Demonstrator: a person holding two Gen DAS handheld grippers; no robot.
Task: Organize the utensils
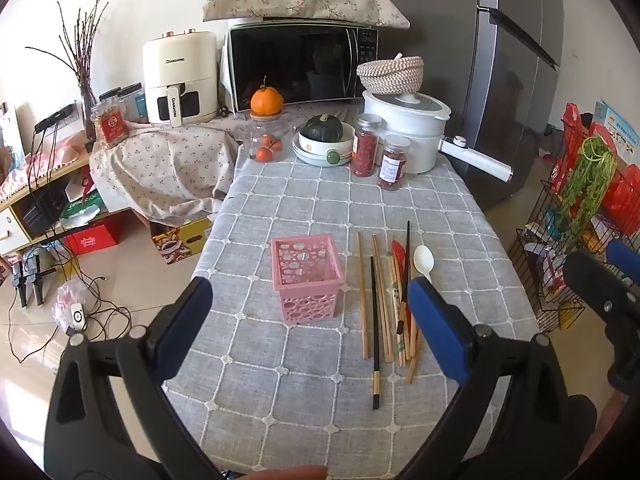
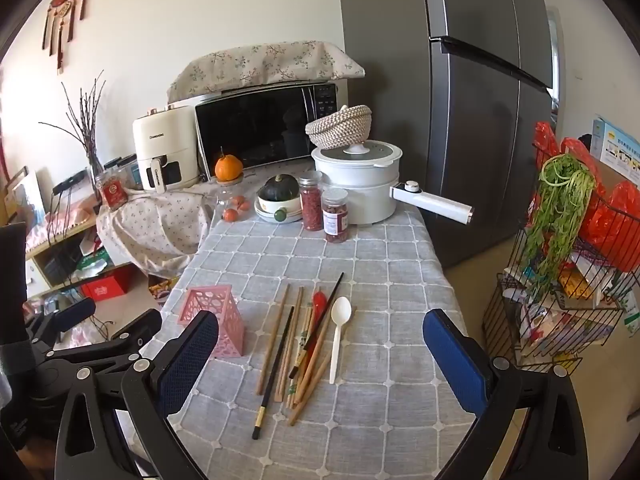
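Observation:
A pink perforated holder (image 1: 306,278) (image 2: 214,320) stands empty on the grey checked tablecloth (image 1: 280,200) (image 2: 380,264). To its right lies a loose bunch of utensils: several wooden chopsticks (image 1: 382,300) (image 2: 298,344), a black chopstick (image 1: 375,328) (image 2: 276,372), a red utensil (image 1: 399,256) (image 2: 319,304) and a white spoon (image 1: 424,260) (image 2: 339,332). My left gripper (image 1: 316,316) hovers open above the near side of the holder. My right gripper (image 2: 324,356) hangs open over the utensil bunch. Neither holds anything.
At the table's far end stand two red-filled jars (image 1: 376,152), a white pot (image 1: 408,132) with a long handle, a bowl with a green squash (image 1: 322,140), a microwave (image 1: 300,66) and an air fryer (image 1: 180,80). A wire rack (image 2: 560,280) stands right of the table.

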